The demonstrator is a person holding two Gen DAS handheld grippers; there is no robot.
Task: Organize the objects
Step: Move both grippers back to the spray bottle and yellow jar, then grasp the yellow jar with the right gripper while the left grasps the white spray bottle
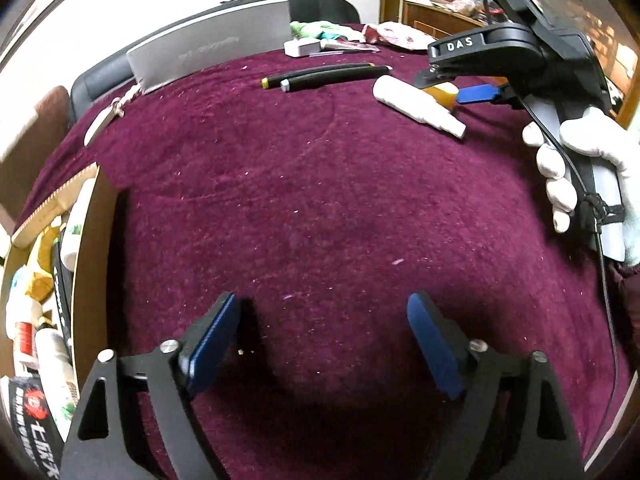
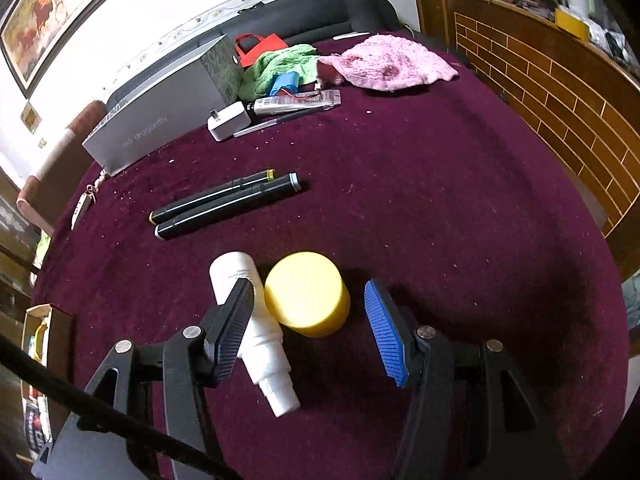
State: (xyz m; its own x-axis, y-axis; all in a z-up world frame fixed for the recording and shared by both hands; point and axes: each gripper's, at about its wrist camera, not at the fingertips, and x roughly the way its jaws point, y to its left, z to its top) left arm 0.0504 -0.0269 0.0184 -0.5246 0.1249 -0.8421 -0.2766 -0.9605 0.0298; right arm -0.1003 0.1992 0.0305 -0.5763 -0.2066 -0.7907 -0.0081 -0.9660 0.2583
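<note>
A yellow round container (image 2: pixel 306 294) lies on the maroon tablecloth (image 2: pixel 440 220), touching a white bottle (image 2: pixel 256 328) on its left. My right gripper (image 2: pixel 310 326) is open just above them, its jaws either side of the container; its left finger overlaps the bottle. Two black markers (image 2: pixel 224 204) lie side by side farther back. In the left wrist view my left gripper (image 1: pixel 324 344) is open and empty over bare cloth, and the right gripper (image 1: pixel 452 80), the white bottle (image 1: pixel 416 106) and the markers (image 1: pixel 324 74) show at the far right.
A cardboard box (image 1: pixel 86 248) holding several items sits at the table's left edge. At the back are a grey box (image 2: pixel 160 120), a white charger (image 2: pixel 228 120), a pen (image 2: pixel 276 122), a green cloth (image 2: pixel 280 66), a pink cloth (image 2: pixel 392 64) and a keychain (image 2: pixel 82 204). A wooden brick-pattern counter (image 2: pixel 560 92) stands at right.
</note>
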